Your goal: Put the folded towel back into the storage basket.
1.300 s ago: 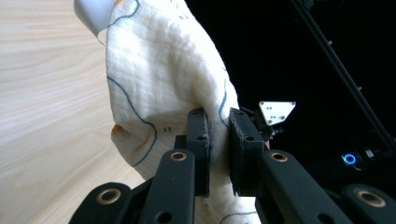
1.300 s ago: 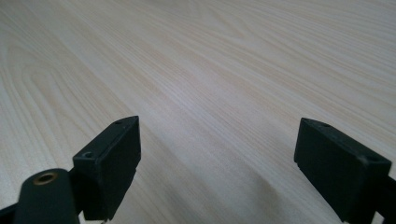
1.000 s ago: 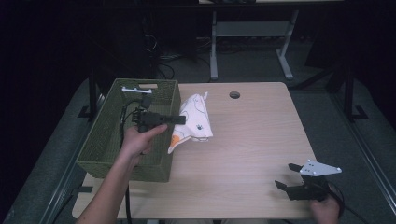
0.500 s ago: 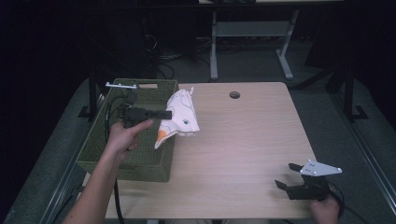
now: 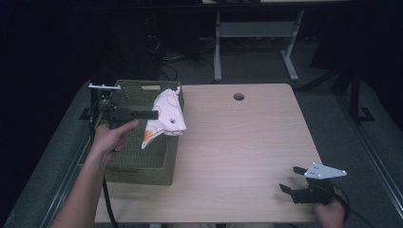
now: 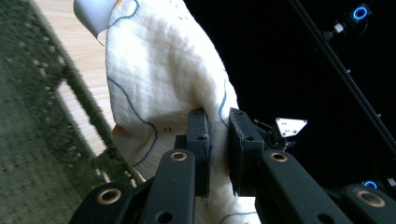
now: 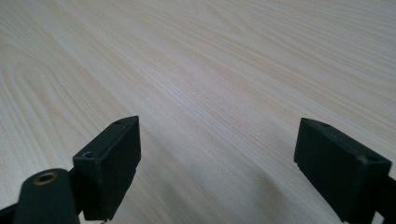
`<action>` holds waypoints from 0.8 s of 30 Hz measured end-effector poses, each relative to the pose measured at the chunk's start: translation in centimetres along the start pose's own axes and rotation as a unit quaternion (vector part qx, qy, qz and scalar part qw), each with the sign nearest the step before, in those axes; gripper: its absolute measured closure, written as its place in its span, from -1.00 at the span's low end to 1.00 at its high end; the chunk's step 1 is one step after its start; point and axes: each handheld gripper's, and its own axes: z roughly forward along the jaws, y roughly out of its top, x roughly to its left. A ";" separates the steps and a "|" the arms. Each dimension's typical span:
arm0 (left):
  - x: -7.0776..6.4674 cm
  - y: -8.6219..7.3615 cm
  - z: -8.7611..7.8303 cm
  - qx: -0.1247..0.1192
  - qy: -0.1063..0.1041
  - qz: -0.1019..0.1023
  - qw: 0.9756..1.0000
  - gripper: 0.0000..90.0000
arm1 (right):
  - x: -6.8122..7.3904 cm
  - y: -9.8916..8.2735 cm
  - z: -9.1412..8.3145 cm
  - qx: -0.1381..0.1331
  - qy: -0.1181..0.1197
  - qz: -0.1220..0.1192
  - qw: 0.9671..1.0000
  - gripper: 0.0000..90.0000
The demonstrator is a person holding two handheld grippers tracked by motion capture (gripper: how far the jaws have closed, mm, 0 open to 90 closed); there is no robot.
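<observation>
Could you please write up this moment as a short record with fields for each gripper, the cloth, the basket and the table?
left gripper: shut on the cloth, held over the basket
cloth: white with blue lines and orange patches, hanging from the jaws, lifted
basket: green, woven, at the table's left edge
right gripper: open, holding nothing, low over the table's near right corner
table: light wood, round hole near the far edge

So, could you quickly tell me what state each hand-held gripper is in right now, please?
Left hand-held gripper: closed on the white cloth, above the green basket.
Right hand-held gripper: open, holding nothing, over the table.
</observation>
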 end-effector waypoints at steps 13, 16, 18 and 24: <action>2.2 -0.4 -2.1 -0.001 0.019 -0.010 1.000 0.81 | 0.2 0.0 -0.1 -0.002 0.004 -0.003 1.000 -0.69; 2.8 -0.3 -2.5 -0.001 0.023 -0.013 1.000 0.81 | 0.1 -0.1 0.0 0.003 0.003 -0.006 1.000 -0.69; 3.1 -0.2 -2.6 0.002 0.027 -0.012 1.000 0.81 | 0.1 -0.2 0.0 0.002 0.003 -0.003 1.000 -0.69; 3.8 -0.2 -3.5 0.008 0.034 -0.010 0.999 0.80 | 0.0 -0.3 0.0 0.005 0.004 0.001 1.000 -0.69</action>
